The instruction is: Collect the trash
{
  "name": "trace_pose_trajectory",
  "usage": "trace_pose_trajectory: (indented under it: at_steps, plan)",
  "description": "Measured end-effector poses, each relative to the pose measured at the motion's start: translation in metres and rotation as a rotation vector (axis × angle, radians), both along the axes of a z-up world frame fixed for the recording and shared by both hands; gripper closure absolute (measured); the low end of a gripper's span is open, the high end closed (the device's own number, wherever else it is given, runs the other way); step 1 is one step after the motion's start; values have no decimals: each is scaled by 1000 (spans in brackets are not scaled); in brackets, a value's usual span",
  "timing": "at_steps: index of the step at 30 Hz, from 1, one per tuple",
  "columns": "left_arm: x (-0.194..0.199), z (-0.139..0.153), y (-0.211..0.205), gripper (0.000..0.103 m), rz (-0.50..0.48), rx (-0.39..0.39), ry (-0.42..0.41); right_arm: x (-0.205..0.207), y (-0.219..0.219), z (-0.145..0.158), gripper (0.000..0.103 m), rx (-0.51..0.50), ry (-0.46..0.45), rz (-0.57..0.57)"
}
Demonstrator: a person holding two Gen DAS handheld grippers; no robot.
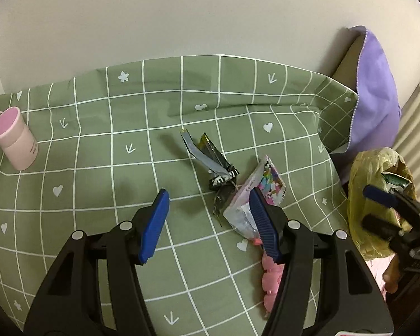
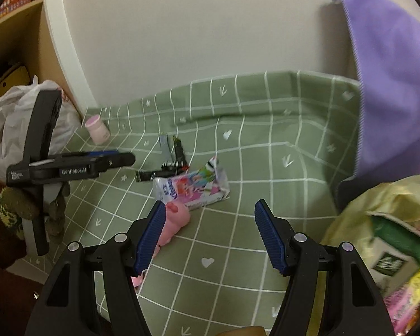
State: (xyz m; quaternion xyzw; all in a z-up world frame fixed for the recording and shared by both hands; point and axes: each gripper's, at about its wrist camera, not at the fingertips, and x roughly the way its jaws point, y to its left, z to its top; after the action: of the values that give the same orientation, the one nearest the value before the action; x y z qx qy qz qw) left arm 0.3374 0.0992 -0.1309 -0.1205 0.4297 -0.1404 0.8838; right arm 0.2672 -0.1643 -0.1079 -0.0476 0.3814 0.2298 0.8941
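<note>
A crumpled black and silver wrapper lies on the green checked tablecloth. Just right of it lies a flattened pink, colourful drink carton. My left gripper hovers open just short of both, its right finger in front of the carton's edge, nothing between the pads. My right gripper is open too, over bare cloth near the carton. A yellow plastic bag with trash inside sits close beside its right finger.
A pink toy lies on the cloth near both grippers. A pink cup lies at the far left. A purple cloth hangs at the right, a white plastic bag and a shelf at the left.
</note>
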Motion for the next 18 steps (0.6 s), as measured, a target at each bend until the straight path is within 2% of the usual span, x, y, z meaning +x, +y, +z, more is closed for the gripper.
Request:
trace_pose_trajectory:
  at_steps: [5, 9, 15, 18]
  plan:
    - [-6, 4, 19, 46, 35, 27, -14, 28, 8, -24, 41, 21, 76, -63]
    - [-20, 1, 50, 46, 106, 33, 2, 57, 19, -52, 41, 24, 179, -122]
    - [-46, -7, 96, 46, 218, 51, 40, 88, 51, -73, 41, 99, 255, -74]
    - [-55, -10, 116, 46, 272, 48, 58, 93, 71, -73, 41, 99, 244, -43]
